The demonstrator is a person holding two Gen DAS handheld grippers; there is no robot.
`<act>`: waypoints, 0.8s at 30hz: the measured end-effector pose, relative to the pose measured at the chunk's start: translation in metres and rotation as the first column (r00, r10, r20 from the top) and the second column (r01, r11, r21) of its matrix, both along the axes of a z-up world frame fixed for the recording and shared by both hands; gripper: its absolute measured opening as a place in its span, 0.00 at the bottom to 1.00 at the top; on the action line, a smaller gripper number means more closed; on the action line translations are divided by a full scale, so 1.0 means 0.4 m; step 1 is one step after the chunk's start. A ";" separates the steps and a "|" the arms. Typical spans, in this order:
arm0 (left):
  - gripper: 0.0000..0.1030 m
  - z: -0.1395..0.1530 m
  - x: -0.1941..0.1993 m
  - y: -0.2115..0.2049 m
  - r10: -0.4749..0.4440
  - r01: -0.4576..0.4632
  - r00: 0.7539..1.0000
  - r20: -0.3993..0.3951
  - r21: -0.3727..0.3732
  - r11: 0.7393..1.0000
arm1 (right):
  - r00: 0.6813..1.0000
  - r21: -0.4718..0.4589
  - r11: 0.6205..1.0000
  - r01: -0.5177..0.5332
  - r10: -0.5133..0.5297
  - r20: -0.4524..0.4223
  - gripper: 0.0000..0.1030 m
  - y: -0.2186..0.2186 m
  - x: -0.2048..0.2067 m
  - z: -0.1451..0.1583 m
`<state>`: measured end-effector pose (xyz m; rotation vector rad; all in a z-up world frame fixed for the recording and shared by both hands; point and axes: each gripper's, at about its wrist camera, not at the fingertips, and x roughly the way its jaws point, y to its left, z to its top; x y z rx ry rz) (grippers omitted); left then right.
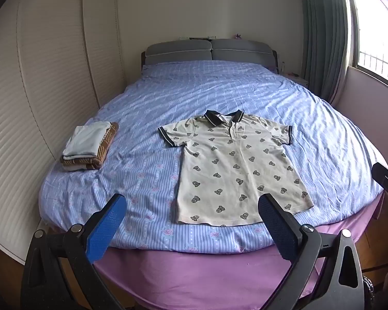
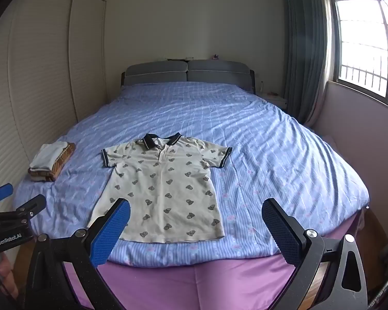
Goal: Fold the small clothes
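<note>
A cream short-sleeved polo shirt (image 1: 235,165) with a dark navy collar, navy sleeve cuffs and a scattered print of small dark bear-like figures lies spread flat, front up, on the near part of the bed, its collar pointing to the far headboard and its hem lying just short of the near edge. Both sleeves are stretched out to the sides. It rests on a wrinkled blue striped bedcover with pink flower motifs (image 1: 219,90), which covers the whole bed and overhangs a purple sheet (image 1: 207,271) at the near edge. To the left of the shirt, well apart from it and near the left edge of the bed, sits a small stack of folded clothes (image 1: 89,146), a pale white-blue piece on top of a brown patterned one. The left hand-held gripper (image 1: 191,230) hovers off the near edge of the bed with its blue-padded fingers spread wide apart and nothing between them. The right hand-held gripper (image 2: 195,232) hangs beside it, likewise spread wide and holding nothing. At the far end stands a grey padded headboard (image 2: 186,73). A cream louvred wardrobe (image 1: 38,77) runs along the left wall, and grey-green curtains (image 2: 302,51) hang beside a barred window (image 2: 364,46) on the right.
</note>
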<state>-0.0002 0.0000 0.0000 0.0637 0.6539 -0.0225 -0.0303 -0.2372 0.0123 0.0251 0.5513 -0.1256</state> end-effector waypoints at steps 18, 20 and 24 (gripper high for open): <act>1.00 -0.006 -0.007 0.011 0.004 -0.004 1.000 -0.003 -0.015 1.000 | 1.000 -0.002 1.000 0.002 -0.002 0.001 0.99 -0.003 -0.001 0.004; 1.00 -0.005 -0.005 0.010 0.003 -0.003 1.000 -0.005 -0.020 1.000 | 1.000 -0.003 1.000 0.003 -0.003 0.000 0.99 -0.003 -0.001 0.004; 1.00 -0.004 -0.003 0.014 0.002 -0.002 1.000 -0.005 -0.023 1.000 | 1.000 -0.002 1.000 0.002 -0.002 0.001 0.99 -0.004 -0.001 0.006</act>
